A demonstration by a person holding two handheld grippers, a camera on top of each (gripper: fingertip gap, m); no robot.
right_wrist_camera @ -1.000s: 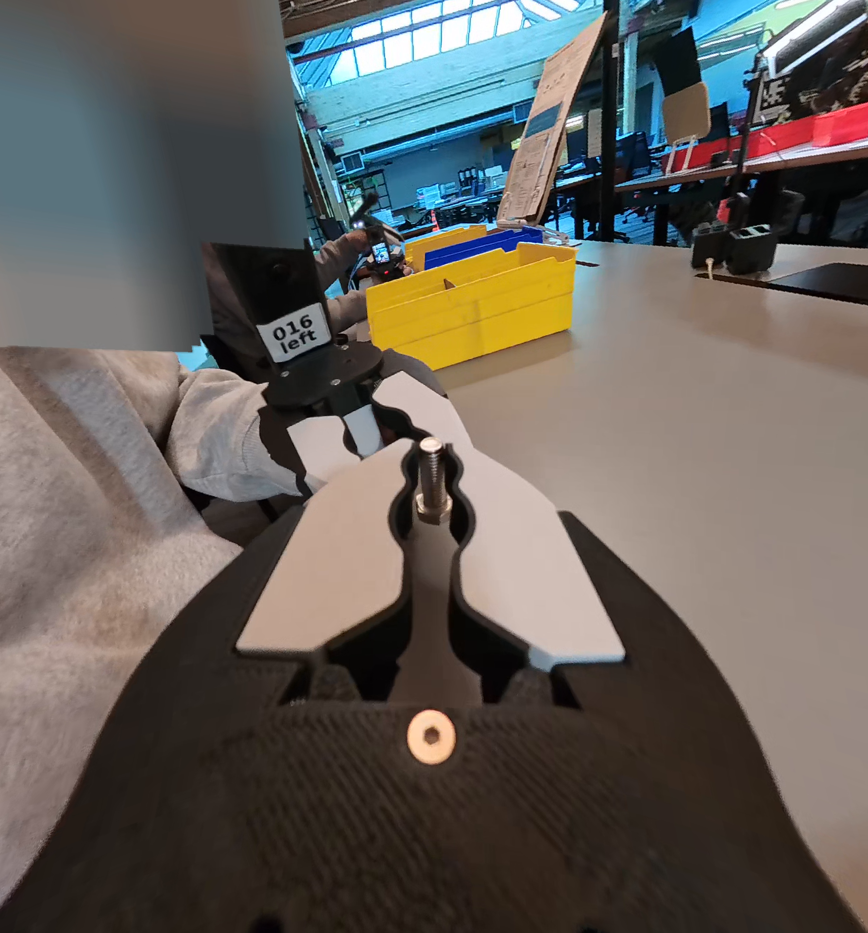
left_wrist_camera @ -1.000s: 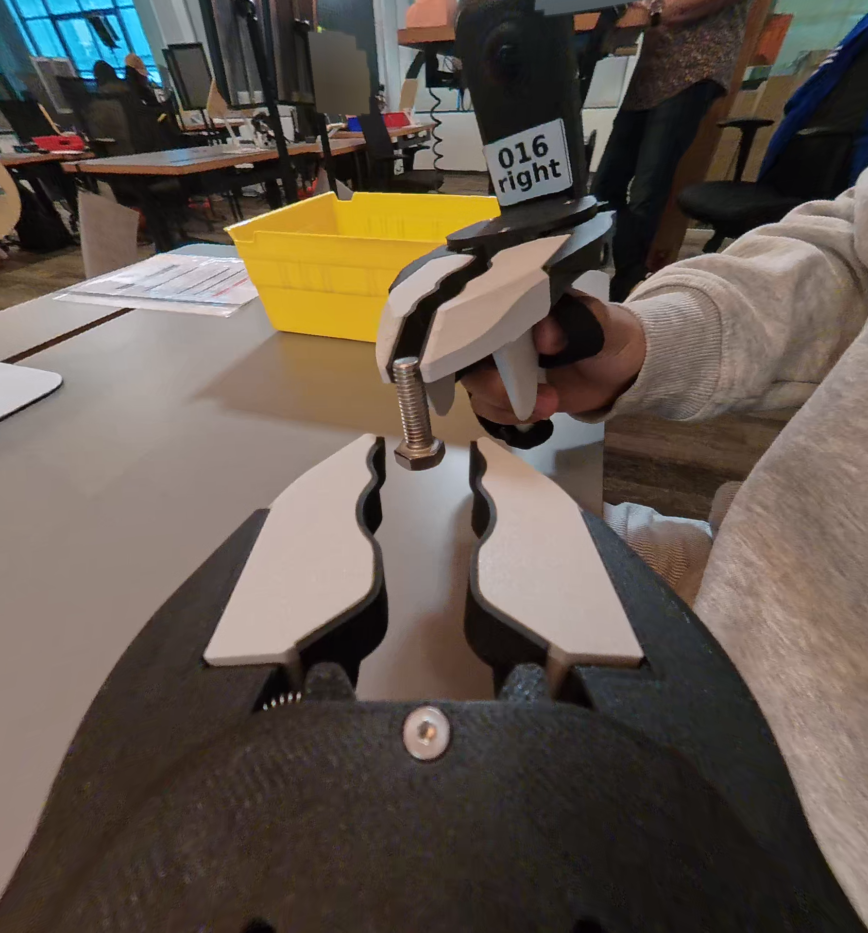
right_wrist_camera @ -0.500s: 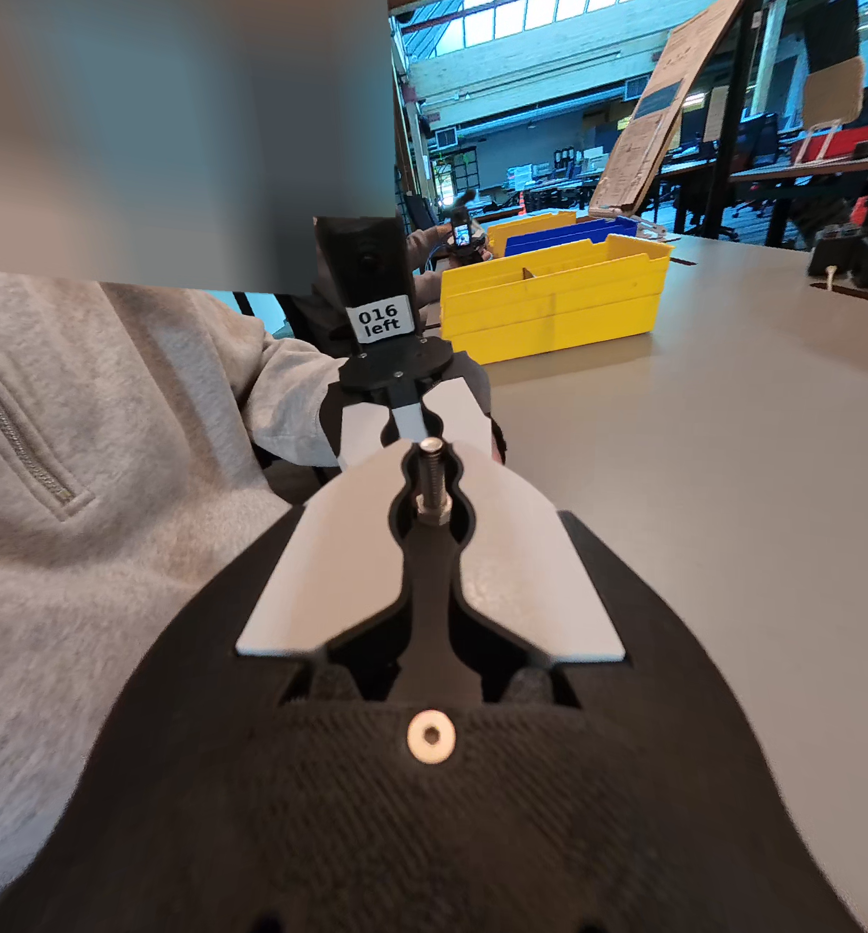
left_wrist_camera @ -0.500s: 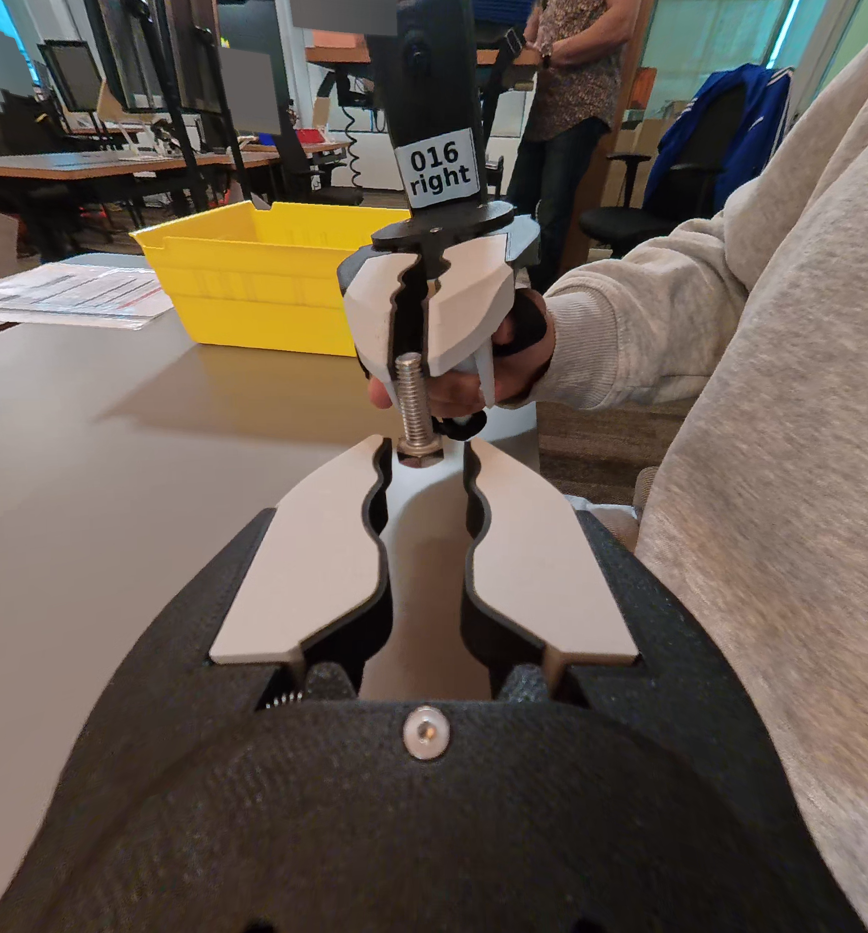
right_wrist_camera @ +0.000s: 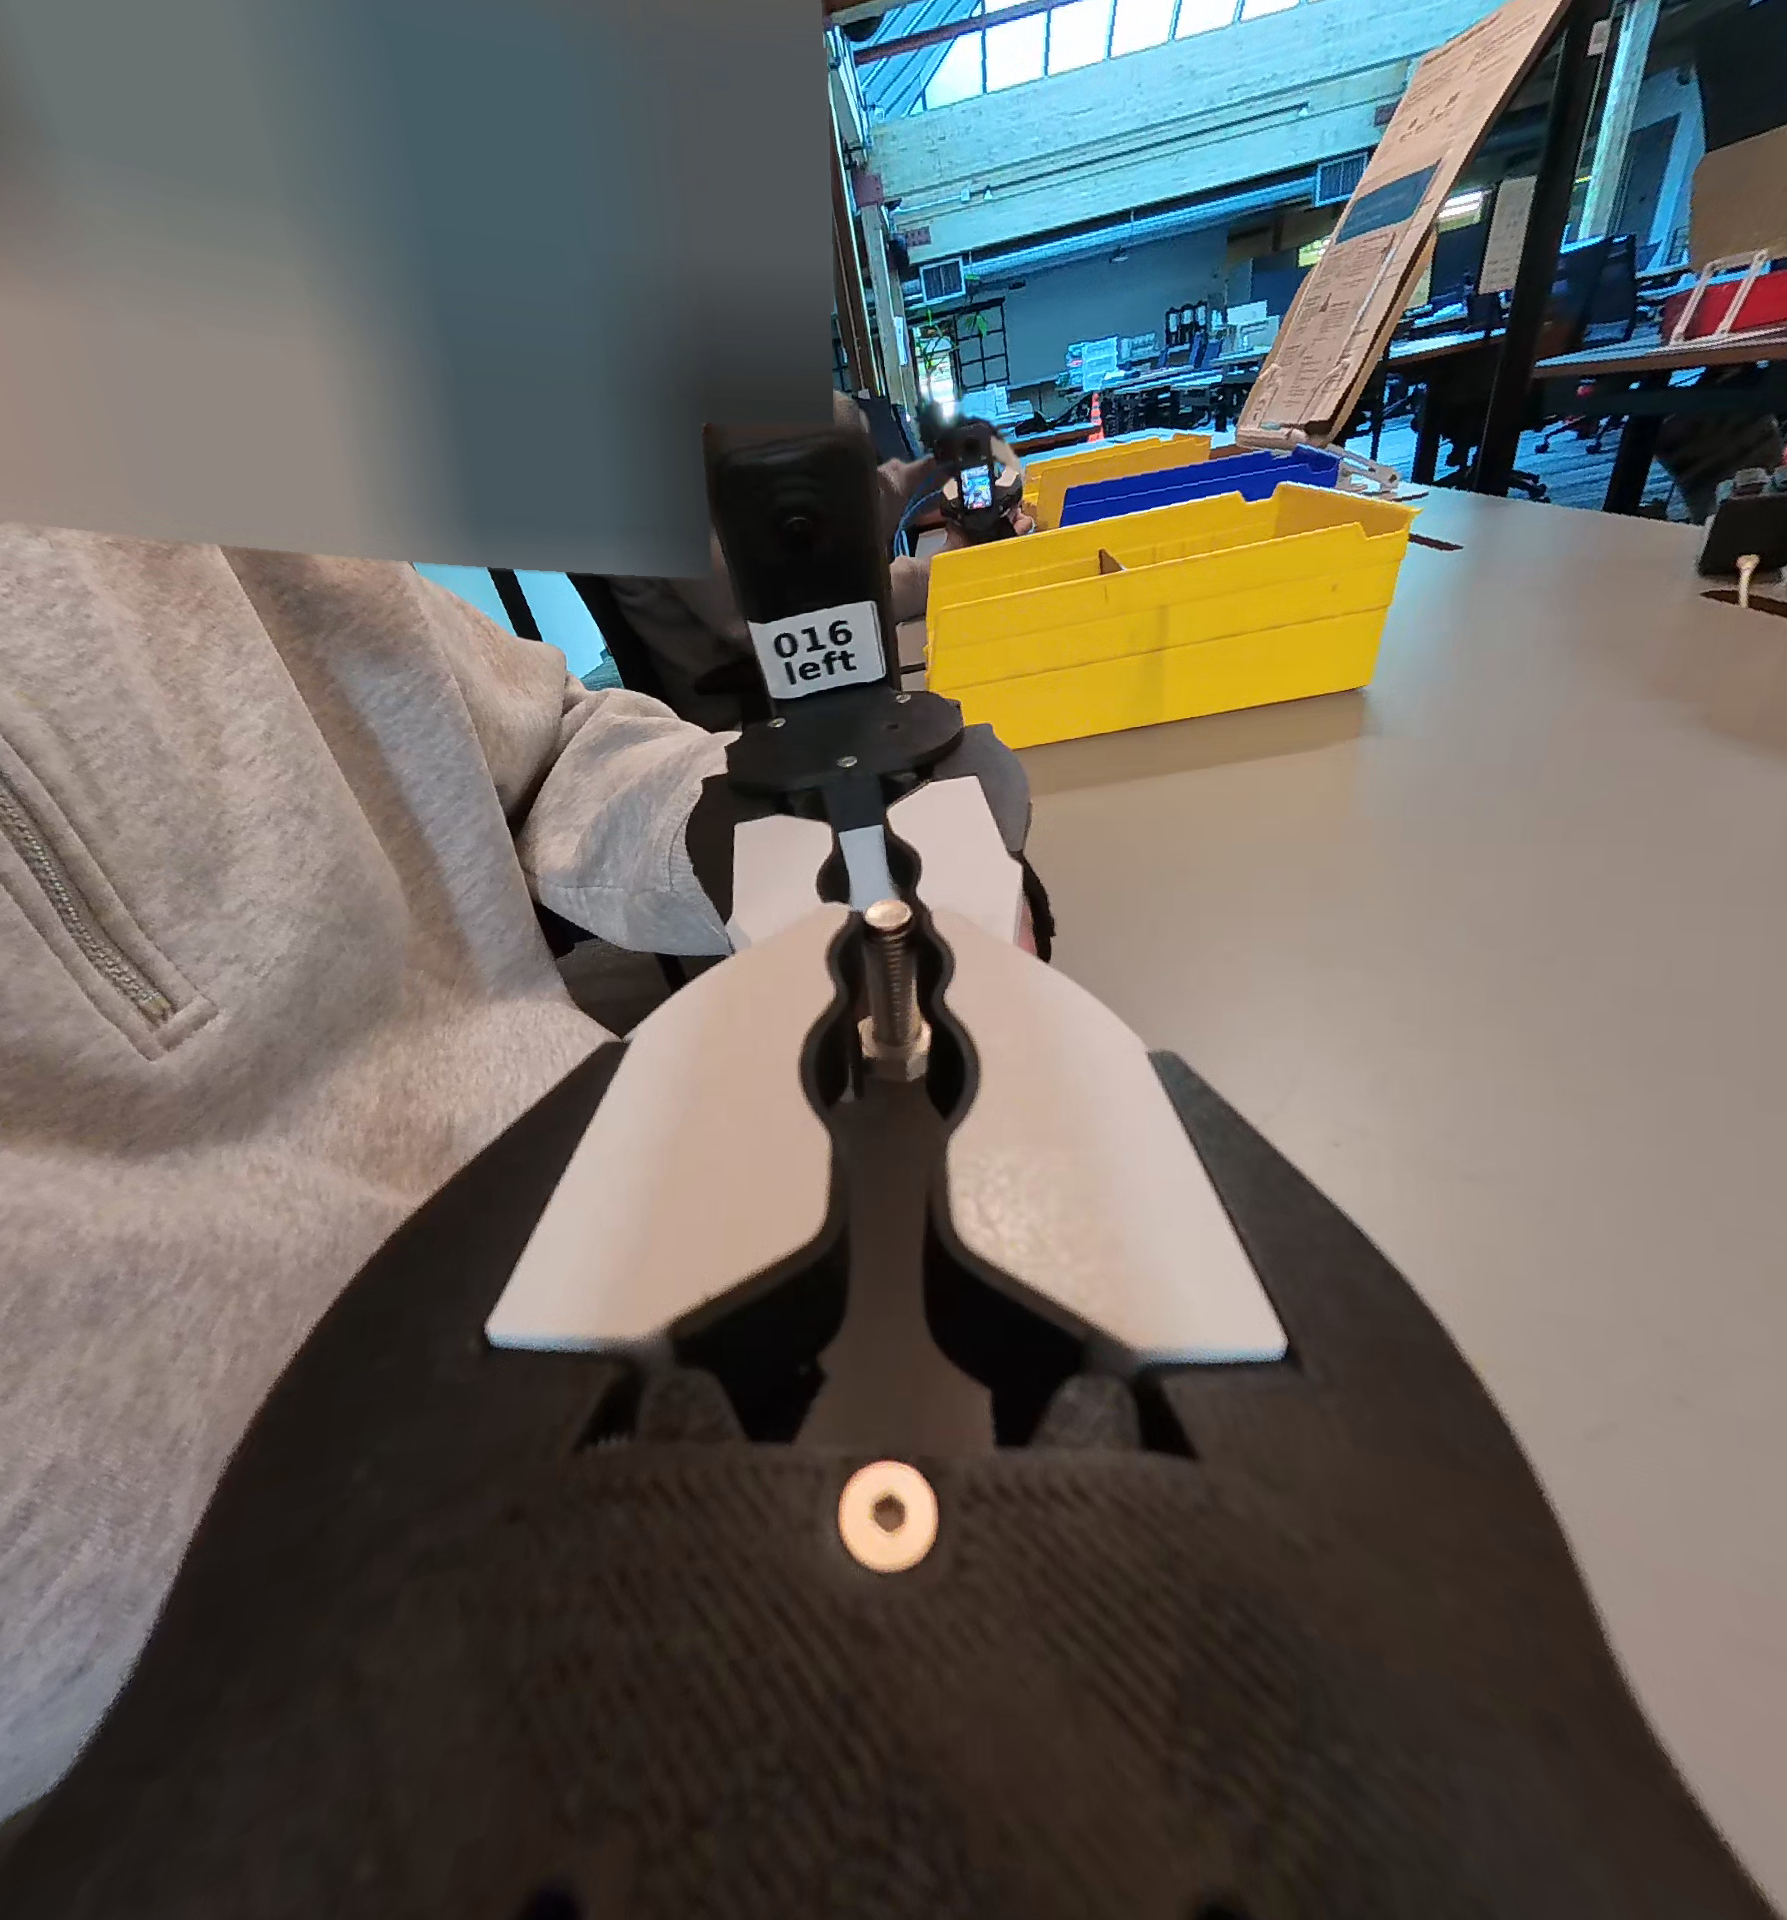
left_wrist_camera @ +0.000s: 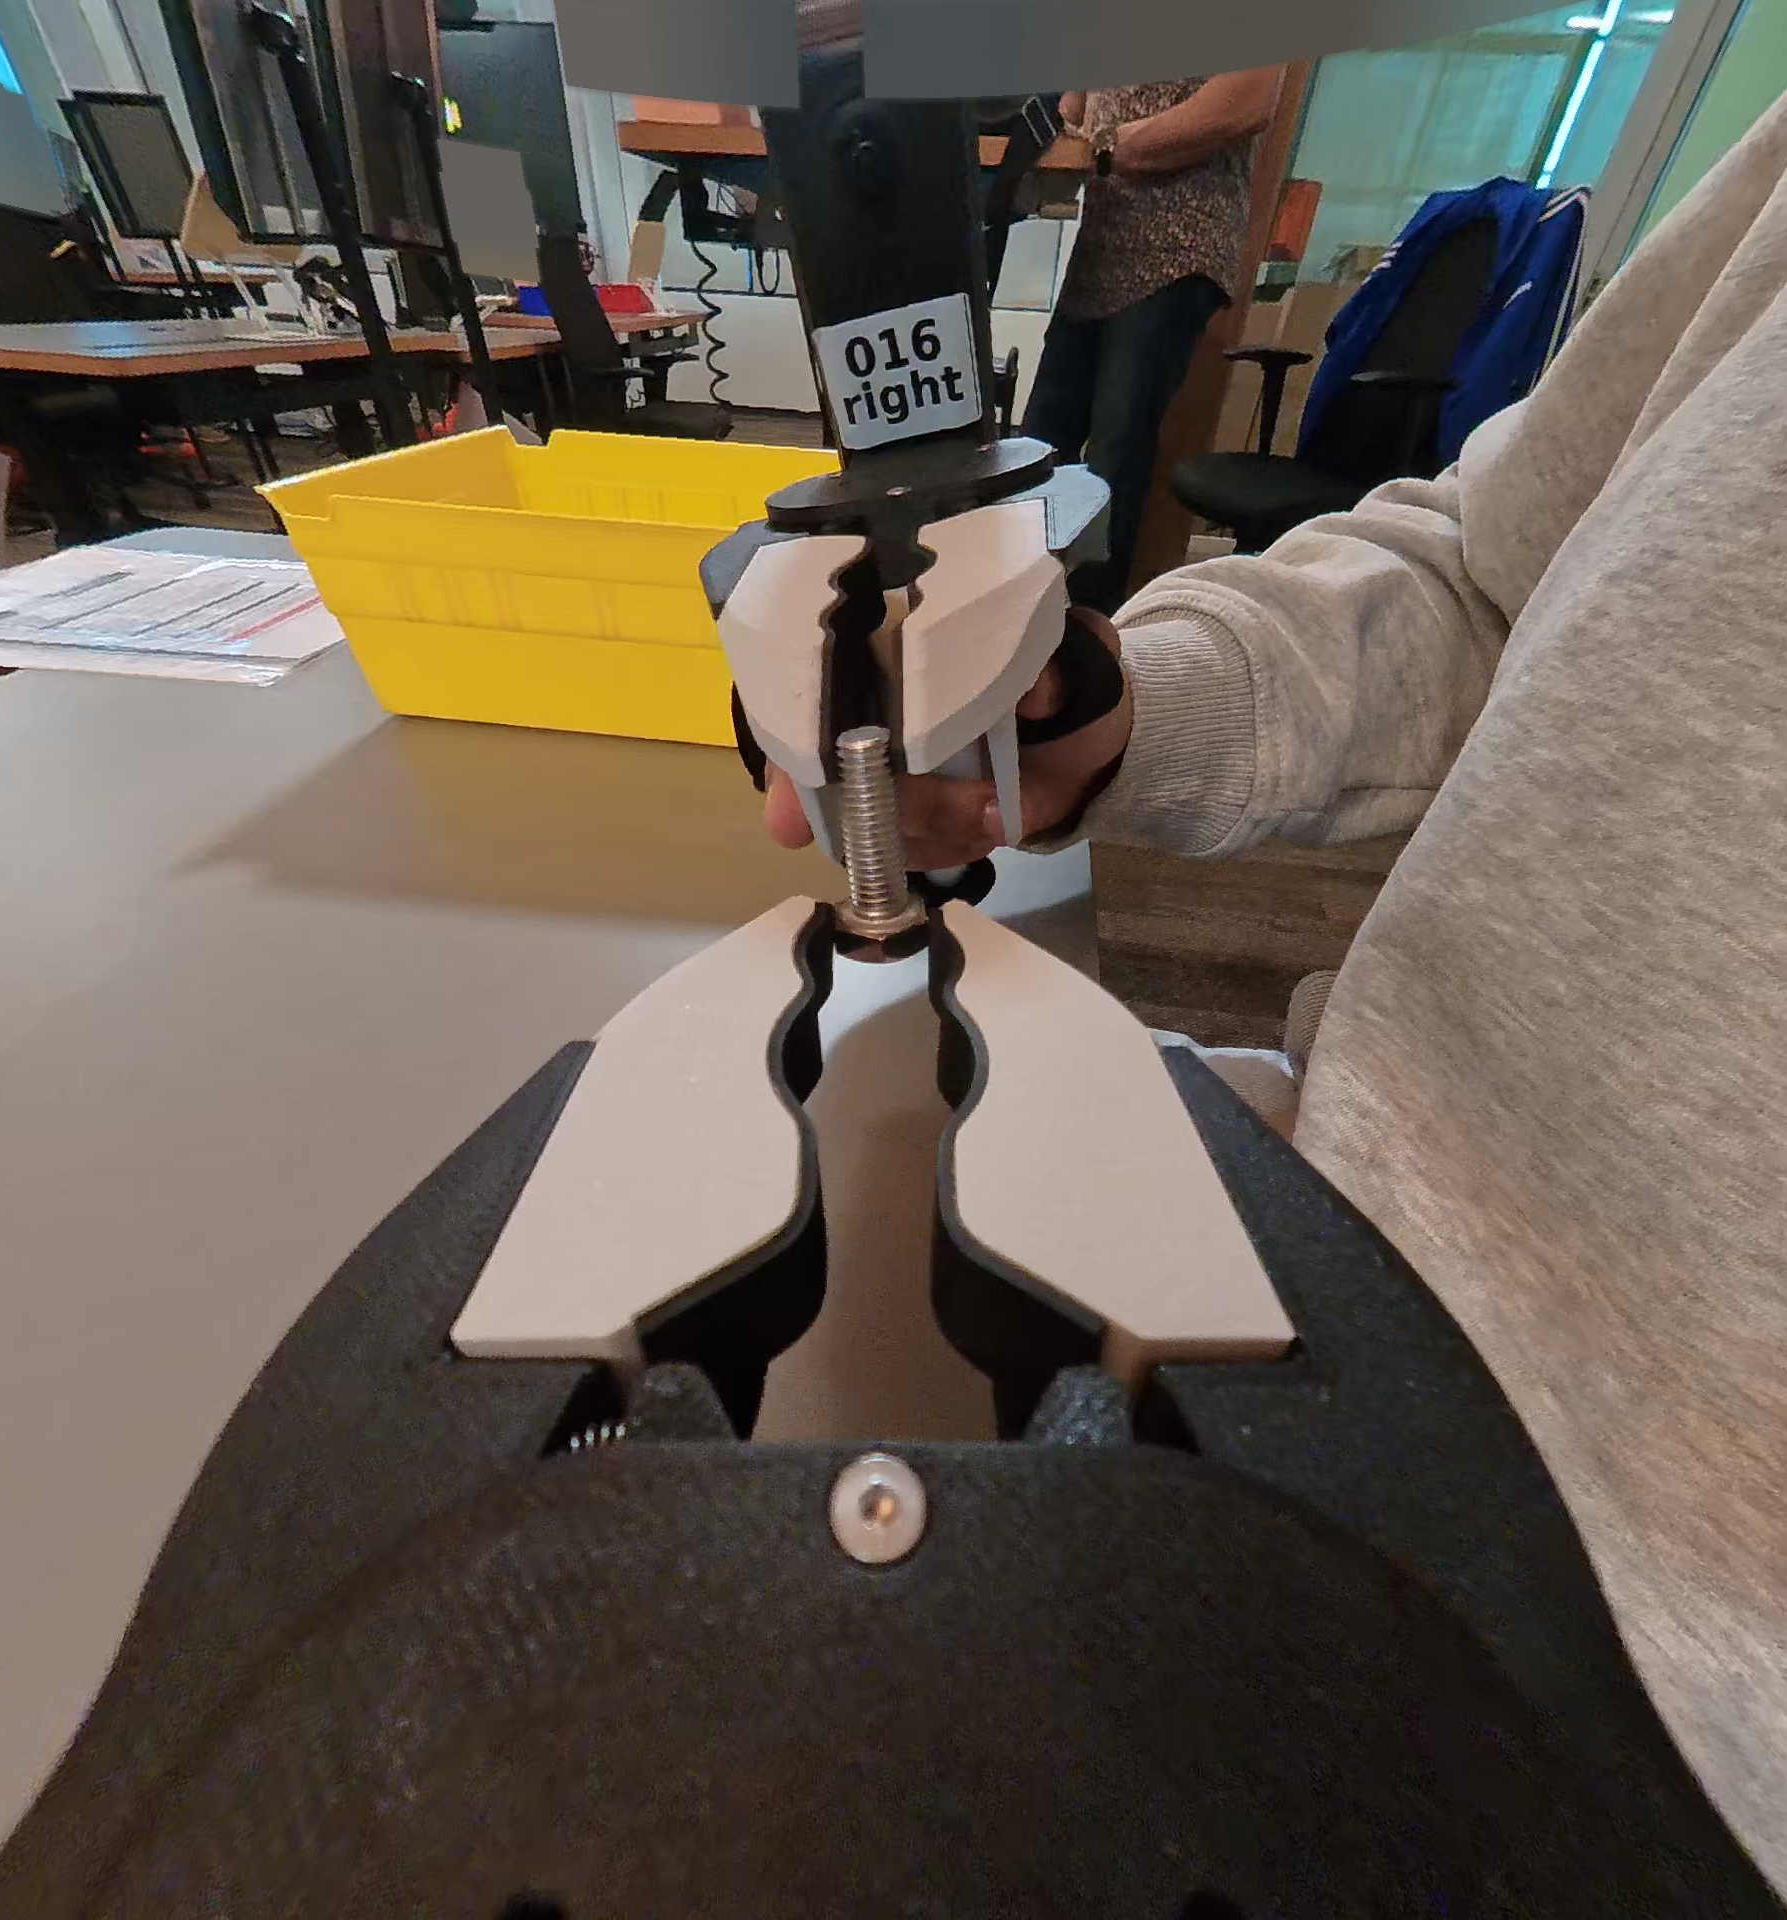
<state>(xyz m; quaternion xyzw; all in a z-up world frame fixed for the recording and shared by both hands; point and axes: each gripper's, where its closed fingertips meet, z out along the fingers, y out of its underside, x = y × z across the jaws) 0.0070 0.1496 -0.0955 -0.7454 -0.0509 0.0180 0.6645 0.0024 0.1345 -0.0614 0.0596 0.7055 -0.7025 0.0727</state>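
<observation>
A steel bolt [left_wrist_camera: 868,821] stands upright with its hex end [left_wrist_camera: 876,923] down, above the near edge of the grey table [left_wrist_camera: 193,987]. My right gripper [left_wrist_camera: 868,769] faces the left camera and is shut on the bolt's threaded upper part. My left gripper [left_wrist_camera: 873,920] has its fingertips closed around the hex end. In the right wrist view the bolt [right_wrist_camera: 887,987] sits in the notch of my right gripper [right_wrist_camera: 887,925], with the left gripper [right_wrist_camera: 873,873] just beyond it. A person in a grey sweater holds both.
A yellow bin [left_wrist_camera: 515,582] stands on the table behind the grippers, beside papers [left_wrist_camera: 130,613]. The right wrist view shows a yellow bin [right_wrist_camera: 1159,644], a blue bin [right_wrist_camera: 1180,488] behind it, a leaning cardboard sheet [right_wrist_camera: 1388,229] and black items [right_wrist_camera: 1782,540]. A person [left_wrist_camera: 1138,239] stands behind. My left and right fingertips are right by each other.
The right gripper brought the bolt's hex end down between the left fingertips. The left fingers narrowed around it. Both grippers turned to face each other more squarely.
</observation>
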